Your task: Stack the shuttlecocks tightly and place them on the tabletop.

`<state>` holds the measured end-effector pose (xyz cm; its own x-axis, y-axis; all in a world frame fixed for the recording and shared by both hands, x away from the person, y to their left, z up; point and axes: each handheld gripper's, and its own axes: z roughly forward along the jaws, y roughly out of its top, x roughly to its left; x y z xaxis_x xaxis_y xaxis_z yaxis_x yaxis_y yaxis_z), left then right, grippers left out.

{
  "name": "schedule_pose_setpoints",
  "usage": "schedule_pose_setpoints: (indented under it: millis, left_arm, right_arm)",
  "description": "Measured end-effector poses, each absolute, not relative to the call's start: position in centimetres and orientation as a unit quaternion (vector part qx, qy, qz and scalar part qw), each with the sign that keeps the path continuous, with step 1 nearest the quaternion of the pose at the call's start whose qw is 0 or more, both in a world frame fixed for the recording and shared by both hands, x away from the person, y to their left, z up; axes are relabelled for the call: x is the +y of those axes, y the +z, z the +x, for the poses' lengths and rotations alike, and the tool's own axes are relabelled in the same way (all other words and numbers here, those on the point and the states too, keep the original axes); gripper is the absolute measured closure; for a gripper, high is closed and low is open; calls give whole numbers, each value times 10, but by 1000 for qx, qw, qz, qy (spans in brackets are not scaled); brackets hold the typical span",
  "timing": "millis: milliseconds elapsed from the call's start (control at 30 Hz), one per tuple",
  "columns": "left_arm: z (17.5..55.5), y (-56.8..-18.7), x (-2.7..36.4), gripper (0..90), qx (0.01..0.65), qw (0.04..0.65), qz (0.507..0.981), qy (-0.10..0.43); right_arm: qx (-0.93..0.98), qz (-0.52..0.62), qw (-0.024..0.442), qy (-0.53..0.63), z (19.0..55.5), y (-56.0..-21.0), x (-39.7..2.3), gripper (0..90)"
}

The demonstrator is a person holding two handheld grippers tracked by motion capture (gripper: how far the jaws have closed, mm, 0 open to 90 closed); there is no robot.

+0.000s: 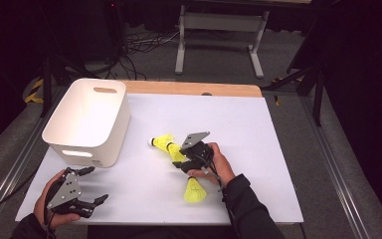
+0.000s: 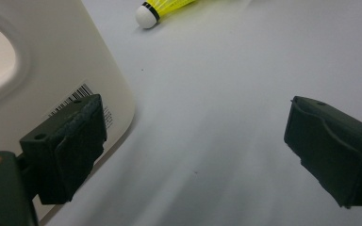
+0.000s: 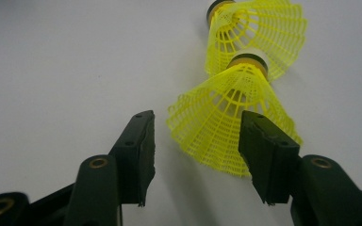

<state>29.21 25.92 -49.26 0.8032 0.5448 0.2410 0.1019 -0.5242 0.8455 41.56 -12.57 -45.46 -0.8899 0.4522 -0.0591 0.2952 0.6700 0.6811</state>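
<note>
Hovering over the white surface (image 1: 258,149), the right tool (image 3: 195,141) is standing partly open around a yellow shuttlecock's skirt (image 3: 231,125), pads not pressing. A second shuttlecock (image 3: 259,33) is lying just beyond, its cork cut off. The left tool (image 2: 193,146) is gaping wide, empty, beside the white bin (image 2: 37,70).

Far shuttlecock (image 3: 259,33), cork apparently cut off
</note>
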Motion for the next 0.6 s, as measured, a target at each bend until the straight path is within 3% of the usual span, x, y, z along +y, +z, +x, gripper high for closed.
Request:
schedule_pose_setpoints:
  millis: [333, 600]
  left_arm:
    - [293, -493, 258, 71, 196, 445, 839, 246]
    - [293, -494, 258, 72, 195, 441, 841, 245]
  right_arm:
    - [889, 247, 83, 377, 426, -458, -120, 488]
    - [880, 276, 94, 376, 429, -459, -121, 747]
